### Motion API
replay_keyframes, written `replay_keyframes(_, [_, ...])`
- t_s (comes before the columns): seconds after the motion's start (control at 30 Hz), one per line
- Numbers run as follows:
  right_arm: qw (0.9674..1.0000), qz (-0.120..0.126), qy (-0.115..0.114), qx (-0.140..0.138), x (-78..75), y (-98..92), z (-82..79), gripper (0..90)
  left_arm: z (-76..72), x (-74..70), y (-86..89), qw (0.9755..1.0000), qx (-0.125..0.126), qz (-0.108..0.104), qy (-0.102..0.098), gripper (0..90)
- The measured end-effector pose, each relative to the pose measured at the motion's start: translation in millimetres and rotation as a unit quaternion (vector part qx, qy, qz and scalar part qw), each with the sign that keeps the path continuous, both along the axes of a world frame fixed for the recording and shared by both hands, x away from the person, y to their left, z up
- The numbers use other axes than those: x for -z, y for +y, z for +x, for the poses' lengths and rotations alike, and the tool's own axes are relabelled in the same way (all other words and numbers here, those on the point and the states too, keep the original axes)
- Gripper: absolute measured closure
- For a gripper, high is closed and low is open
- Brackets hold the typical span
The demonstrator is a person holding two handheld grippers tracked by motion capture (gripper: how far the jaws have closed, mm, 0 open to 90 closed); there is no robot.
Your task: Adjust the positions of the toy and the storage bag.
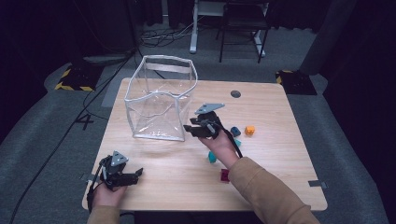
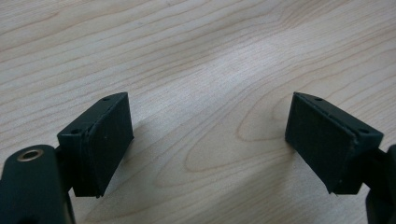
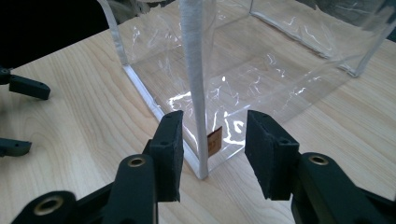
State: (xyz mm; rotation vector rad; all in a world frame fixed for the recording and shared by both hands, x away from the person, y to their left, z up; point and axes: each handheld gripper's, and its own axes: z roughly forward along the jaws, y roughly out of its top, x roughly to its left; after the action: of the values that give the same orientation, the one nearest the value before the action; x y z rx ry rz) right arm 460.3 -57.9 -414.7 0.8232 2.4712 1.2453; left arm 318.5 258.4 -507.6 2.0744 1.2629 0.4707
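A clear plastic bag (image 1: pixel 159 100) with white seams stands open-topped on the wooden table (image 1: pixel 280 177), left of centre. My right gripper (image 1: pixel 192 129) hovers at the bag's near right corner. In the right gripper view that gripper (image 3: pixel 215 149) is open, and the white corner seam (image 3: pixel 194 93) runs down just ahead of the gap between its pads, touching neither. A small brown label (image 3: pixel 215 141) sits low on the bag wall. My left gripper (image 1: pixel 136 176) rests near the front left edge; in its own view the left gripper (image 2: pixel 208 135) stands wide open over bare wood.
Small blocks lie right of my right hand: an orange cube (image 1: pixel 250 130), a dark blue one (image 1: pixel 235 131), a teal one (image 1: pixel 212 157) and a maroon one (image 1: pixel 225 175). A dark round hole (image 1: pixel 236 94) marks the far table side. Chair and desk legs stand beyond.
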Motion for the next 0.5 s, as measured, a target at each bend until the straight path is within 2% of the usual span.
replay_keyframes(0.2, [0.9998,-0.020,0.002,0.004,13.1,17.7,5.2,58.9,0.0,0.0,0.0,1.0000,0.000,0.000,0.000,15.3])
replay_keyframes(0.27, [0.9993,-0.038,-0.001,0.004,17.5,23.6,8.1,65.1,0.0,0.0,0.0,1.0000,0.000,0.000,0.000,15.3])
replay_keyframes(0.37, [0.9983,-0.059,-0.004,-0.001,19.9,28.4,9.9,79.0,0.1,0.0,0.0,1.0000,0.000,0.000,0.000,15.3])
replay_keyframes(0.5, [0.9981,-0.061,-0.002,0.000,18.6,29.5,9.6,86.0,0.2,0.0,0.0,1.0000,0.000,-0.001,0.000,15.3])
